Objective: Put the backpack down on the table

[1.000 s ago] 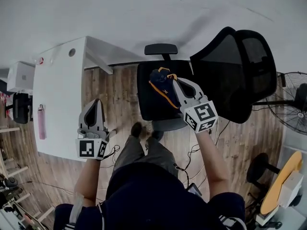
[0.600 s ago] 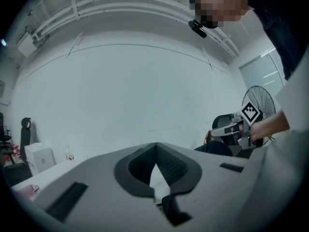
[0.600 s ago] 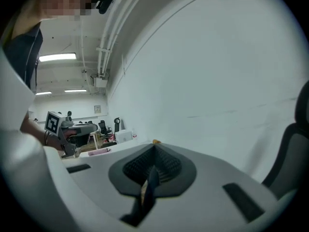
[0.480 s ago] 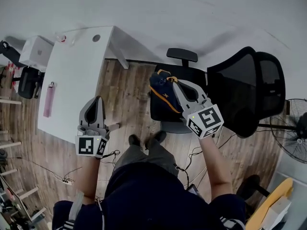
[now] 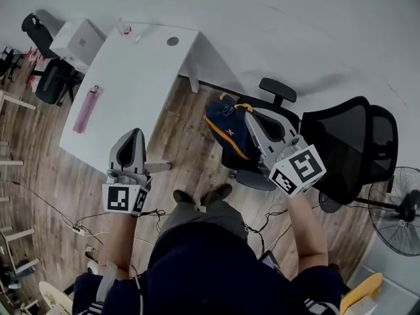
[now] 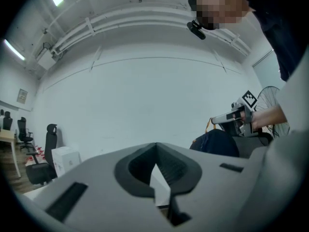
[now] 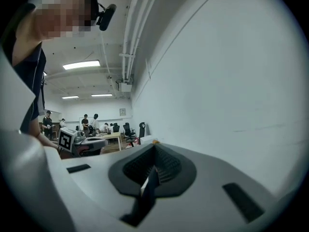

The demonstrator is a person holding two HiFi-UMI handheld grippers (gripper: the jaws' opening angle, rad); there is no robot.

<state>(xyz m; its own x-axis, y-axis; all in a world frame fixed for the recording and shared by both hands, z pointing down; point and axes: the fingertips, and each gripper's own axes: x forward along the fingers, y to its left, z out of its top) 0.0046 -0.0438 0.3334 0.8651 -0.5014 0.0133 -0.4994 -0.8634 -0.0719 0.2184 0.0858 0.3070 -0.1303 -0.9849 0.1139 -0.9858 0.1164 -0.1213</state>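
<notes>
Currently, the right gripper (image 5: 250, 113) has its jaws pressed together on the orange handle (image 5: 240, 106) of the backpack (image 5: 225, 131). In the right gripper view, the pads meet at the tips (image 7: 154, 149), and a bit of orange shows just past them. The backpack hangs from the jaw tips, on the side toward the left gripper (image 5: 133, 134). It is lifted off the seat of the chair (image 5: 348, 143) that stands beneath and beside this gripper.

The left gripper has its jaws closed together with nothing between them, as the left gripper view confirms (image 6: 155, 146). It touches nothing. The table (image 5: 131, 71) lies ahead of its tips. The backpack is apart from the table, with bare floor (image 5: 184, 130) between them. In the left gripper view, the backpack (image 6: 217, 141) shows off to the right, below the right gripper (image 6: 215, 121).
</notes>
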